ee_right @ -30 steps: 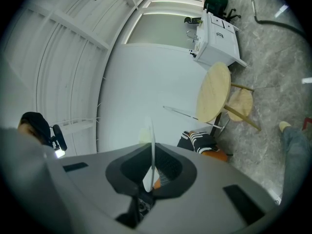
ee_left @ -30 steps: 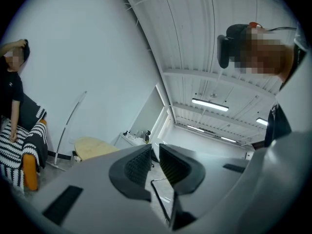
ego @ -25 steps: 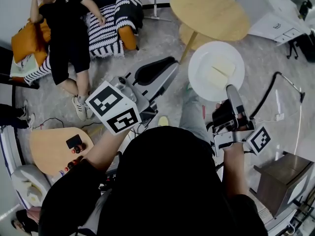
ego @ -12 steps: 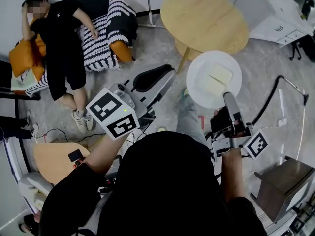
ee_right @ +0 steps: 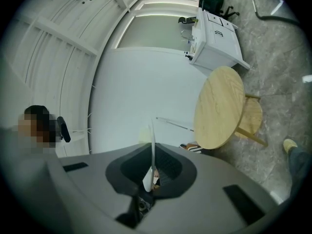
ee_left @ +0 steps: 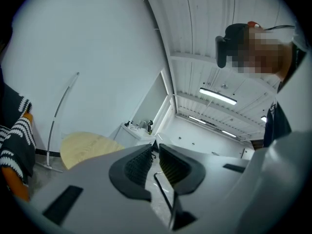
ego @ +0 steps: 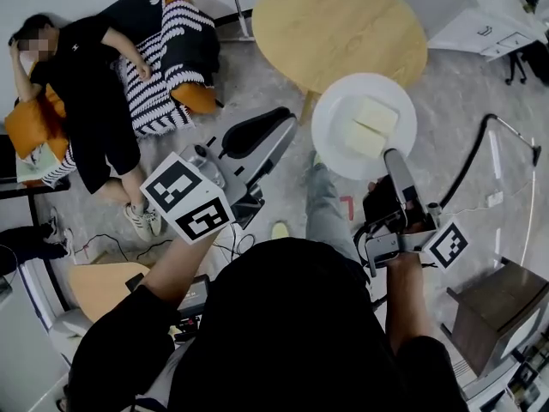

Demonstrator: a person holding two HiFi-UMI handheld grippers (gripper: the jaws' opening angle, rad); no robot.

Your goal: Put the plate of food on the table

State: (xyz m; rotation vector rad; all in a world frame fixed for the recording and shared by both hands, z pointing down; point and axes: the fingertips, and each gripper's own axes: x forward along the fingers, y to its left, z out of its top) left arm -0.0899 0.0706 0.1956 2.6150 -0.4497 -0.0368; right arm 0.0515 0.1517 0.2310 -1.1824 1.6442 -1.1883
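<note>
The person's right forearm reached straight ahead from the body, and the right gripper pointed level toward the round wooden desk, its marker cube riding at the rear beside the hand. Its jaws were closed on the near rim of the white plate; the right gripper view showed that rim as a thin pale edge pinched between the dark pads. The left arm was bent and held forward on the other side, the left gripper also level and aimed toward the desk's leg, its jaws a narrow gap apart with nothing between them, as the left gripper view showed. The plate was round, so it had no long axis; it was held flat, face up, reaching away from the gripper toward the desk, in the air above the grey floor. In the head view its far rim met the desk's near edge. Two pale slabs of food lay side by side on it.
</note>
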